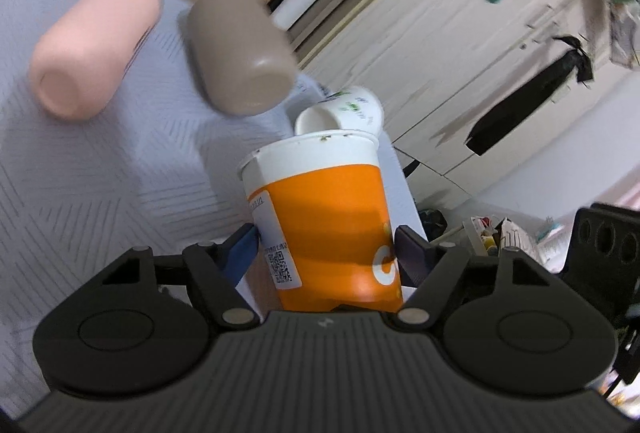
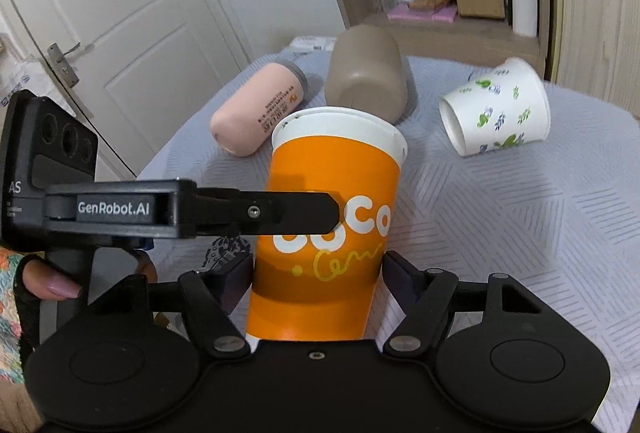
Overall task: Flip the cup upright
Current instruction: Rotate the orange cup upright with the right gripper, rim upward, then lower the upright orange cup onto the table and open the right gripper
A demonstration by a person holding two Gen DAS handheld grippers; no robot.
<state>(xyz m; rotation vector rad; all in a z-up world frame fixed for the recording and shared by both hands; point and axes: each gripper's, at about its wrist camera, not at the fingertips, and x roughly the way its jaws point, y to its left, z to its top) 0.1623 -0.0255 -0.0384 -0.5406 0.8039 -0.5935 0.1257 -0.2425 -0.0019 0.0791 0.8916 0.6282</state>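
A tall orange paper cup with a white rim and white "CoCo" lettering point(image 2: 332, 217) stands upright near the front edge of the desk point(image 2: 520, 217), which is covered by a pale grey cloth with a woven pattern of short stripes. The right gripper point(image 2: 318, 273) has its dark fingers against both sides of the cup's lower half, pinching its smooth wall. In the left wrist view the left gripper point(image 1: 326, 245) also clamps the same cup point(image 1: 320, 217), one blue-padded finger point(image 1: 242, 249) on the label side and the other finger on the opposite side. Seen from the right wrist camera, the left gripper's black arm, marked "GenRobot.AI", reaches across the cup's front.

Behind the orange cup, toward the far edge of the desk, three other vessels lie on their sides: a matte pink cylindrical bottle with a grey cap point(image 2: 260, 109), a taupe rounded mug with a smooth satin finish point(image 2: 366, 73), and a white paper cup printed with small green and blue figures point(image 2: 496, 109), nearest the right edge. The taupe mug's flat base faces the camera just beyond the orange cup's rim.
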